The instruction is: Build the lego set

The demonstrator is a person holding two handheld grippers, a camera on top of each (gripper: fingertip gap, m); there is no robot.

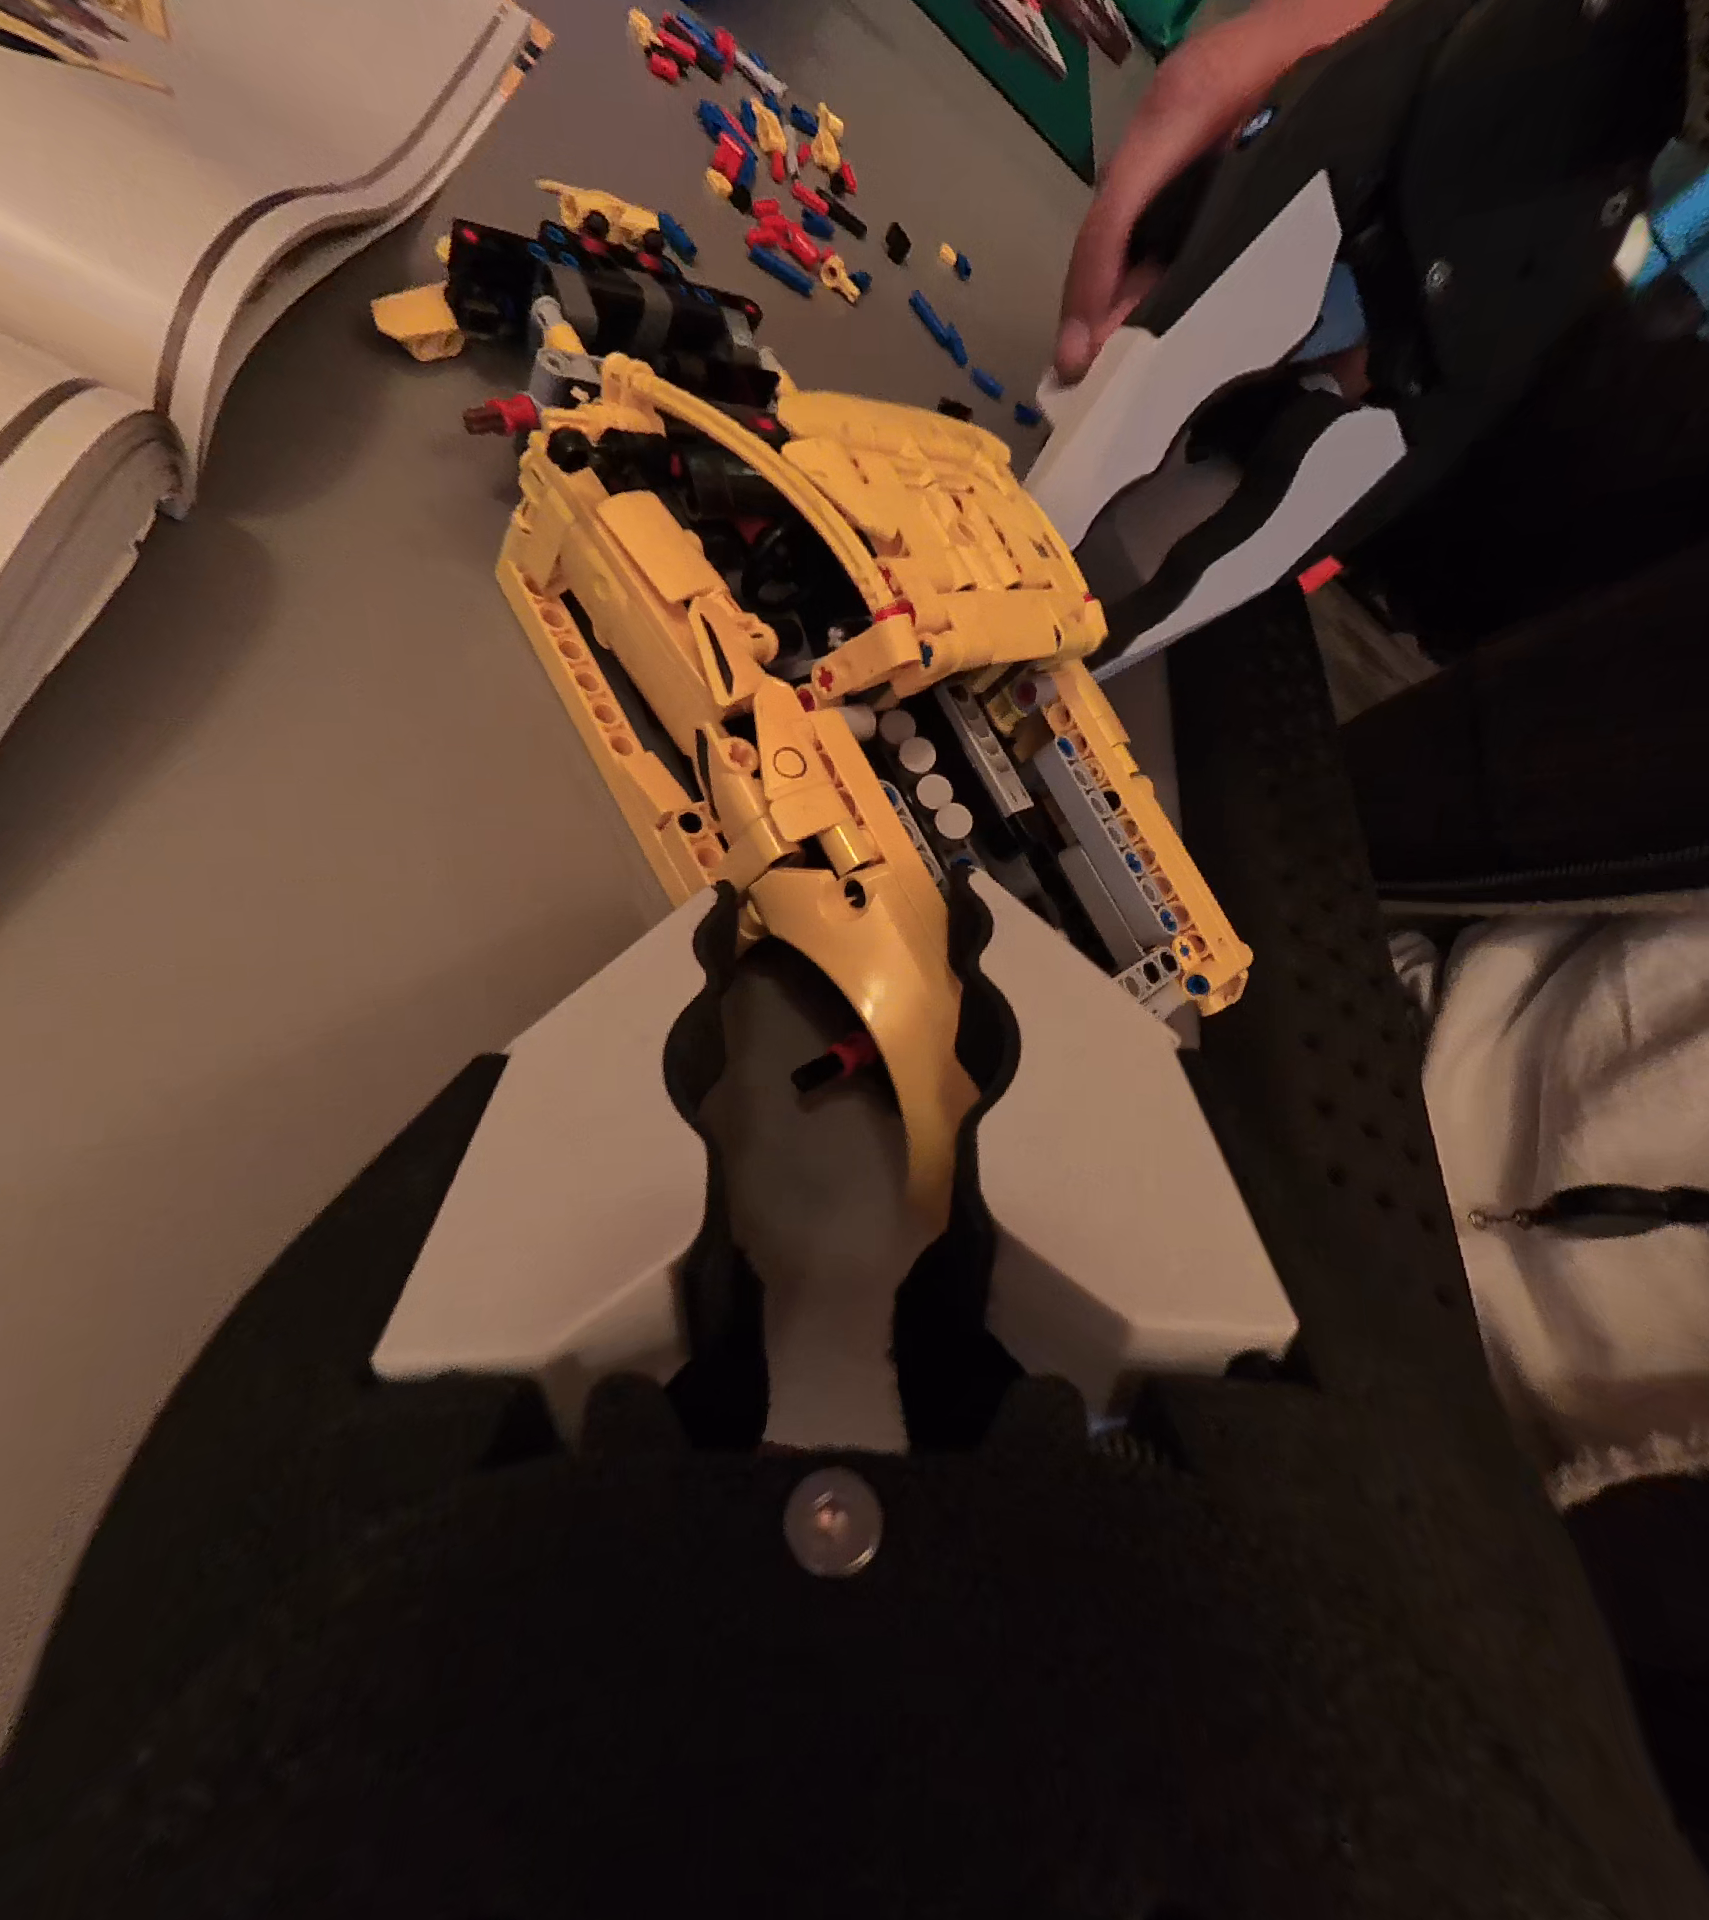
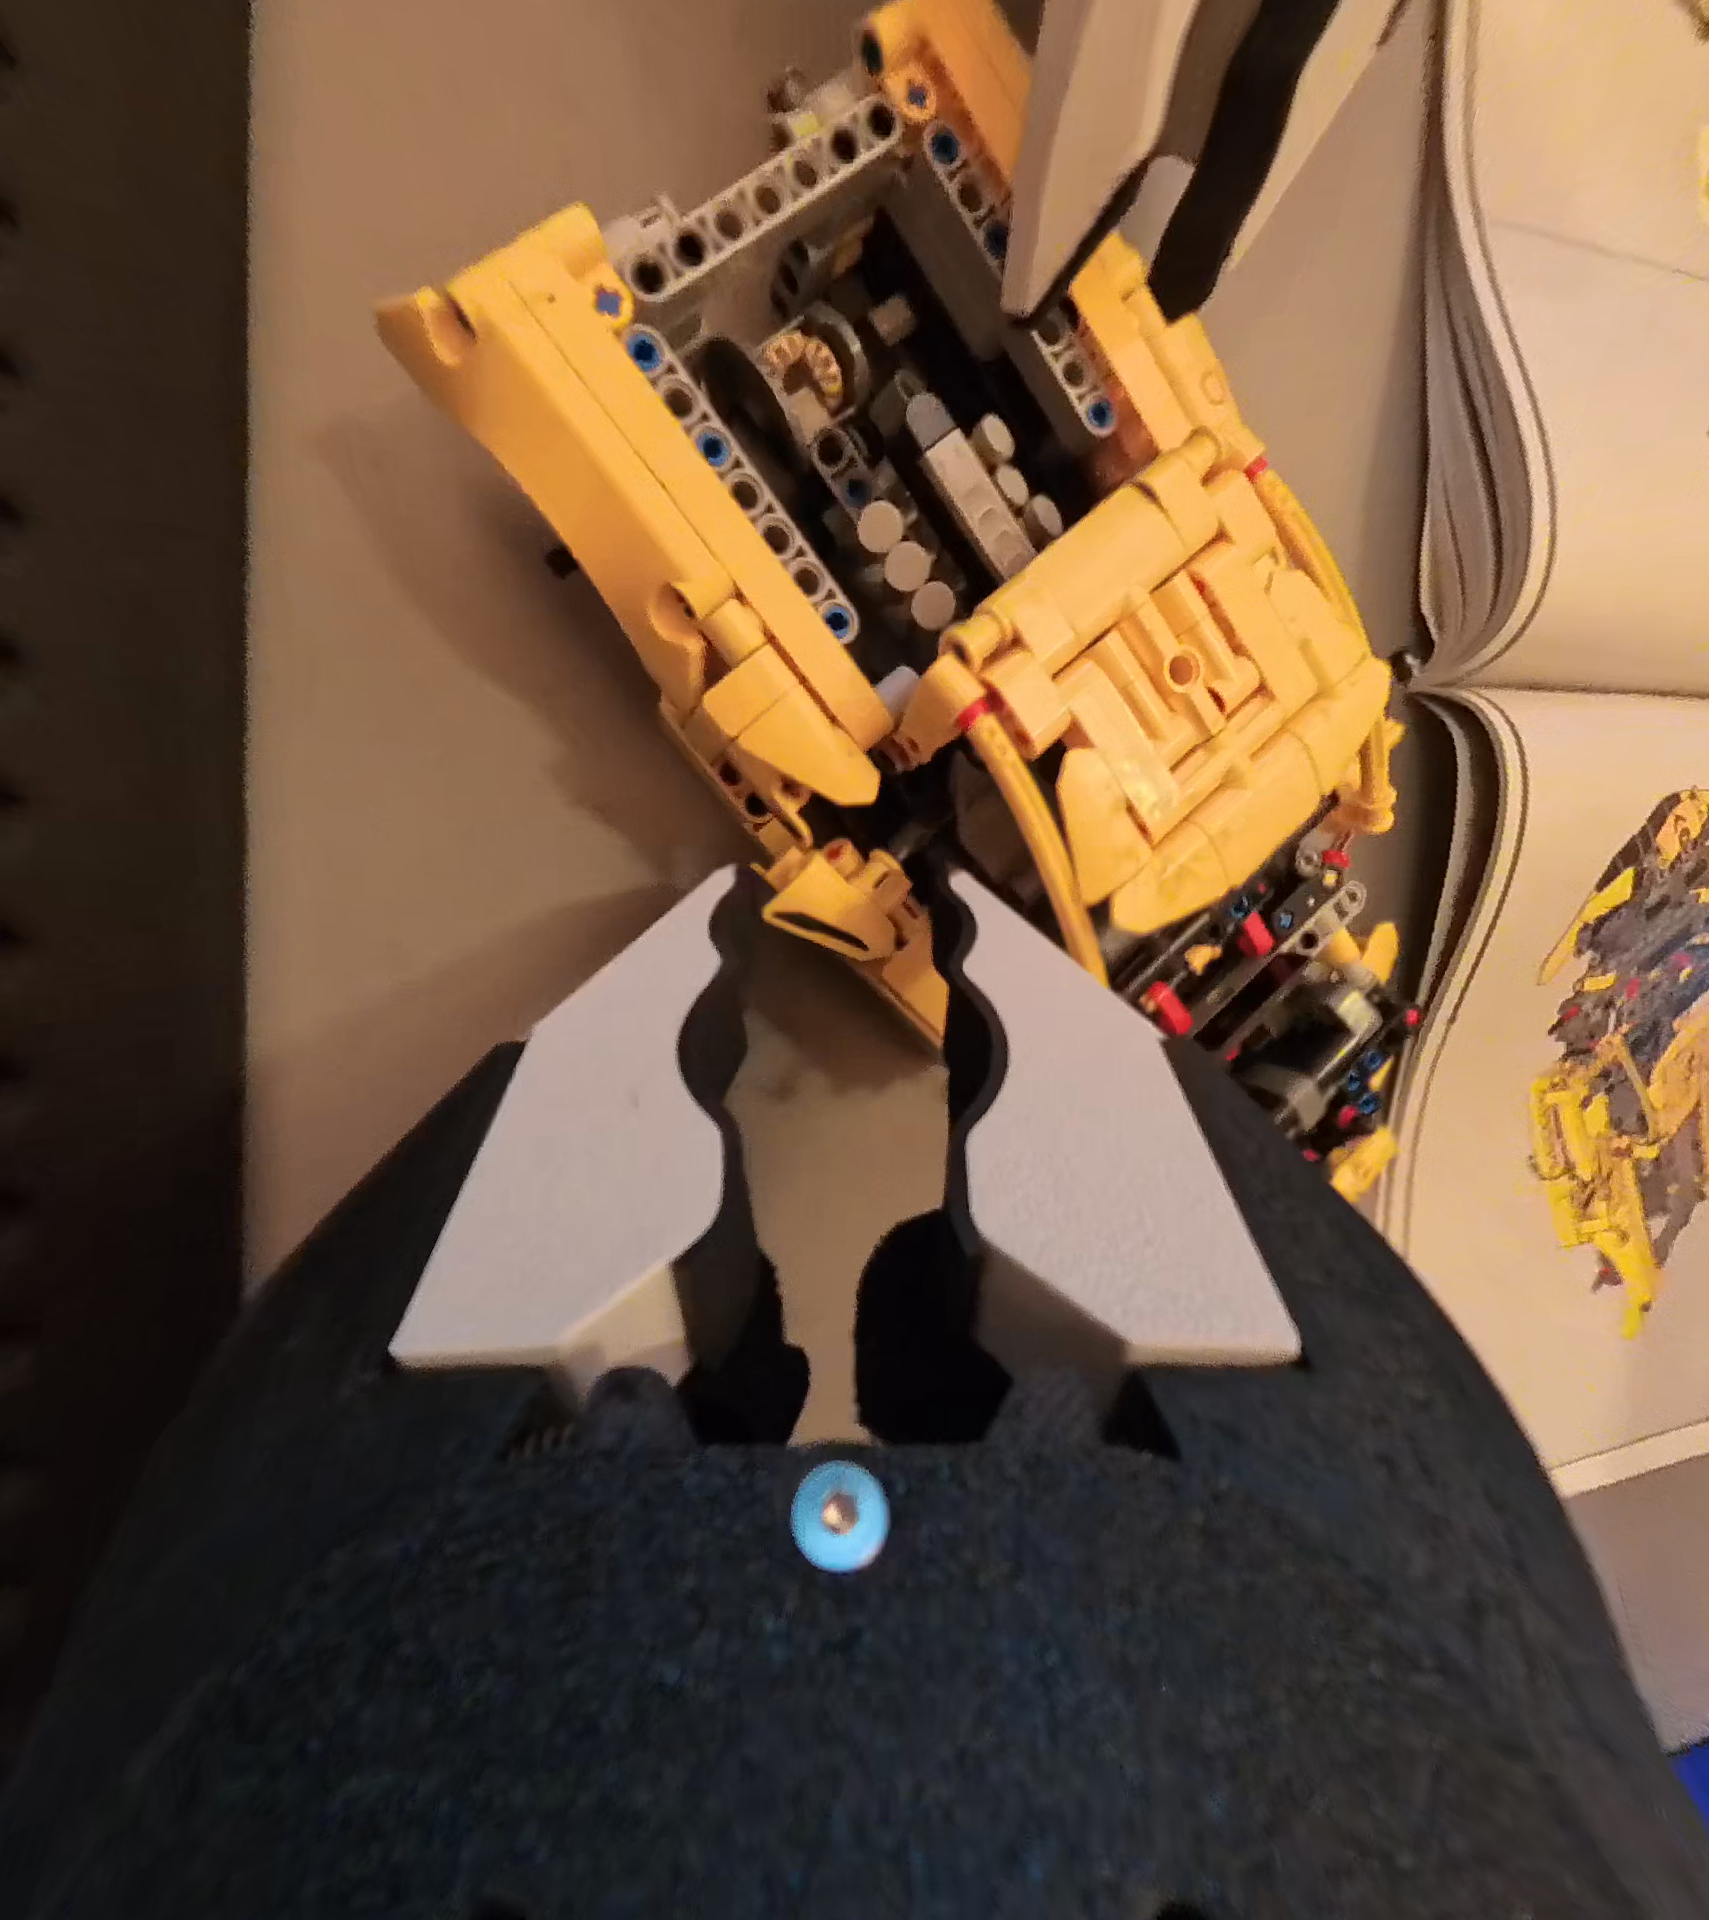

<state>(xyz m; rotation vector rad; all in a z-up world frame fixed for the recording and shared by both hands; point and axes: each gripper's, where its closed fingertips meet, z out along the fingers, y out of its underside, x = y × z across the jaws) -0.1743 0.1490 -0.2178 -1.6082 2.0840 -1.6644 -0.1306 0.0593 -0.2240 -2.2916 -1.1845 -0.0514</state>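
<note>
The yellow model (image 1: 808, 644) lies on the grey table (image 1: 258, 779), directly ahead of both grippers and reached from opposite ends; the left gripper (image 1: 845, 935) stands at its near end in the left wrist view, with a curved yellow panel (image 1: 891, 997) of the model running down between the fingers; the jaws are closed in on that panel, the right pad touching its edge, so the grip looks clamped on it, though the left pad's contact is hidden in shadow; a small red and black pin (image 1: 829, 1065) sticks out just beside the panel, in the gap between the fingers.

The right gripper (image 2: 834, 904) sits at the other side of the model (image 2: 933, 540); a small yellow wedge (image 2: 850, 925) of the build lies between its fingertips; the jaws stand a little apart around it, and whether they pinch it I cannot tell.

In the left wrist view the right gripper (image 1: 1130, 551) shows far off, its tips just beside the model's ribbed roof, with a hand (image 1: 1162, 187) on its body; loose pieces (image 1: 788, 208) in red, blue and yellow lie scattered beyond the model, well apart from both grippers; an open manual (image 1: 102, 260) lies to the left of the model.
</note>
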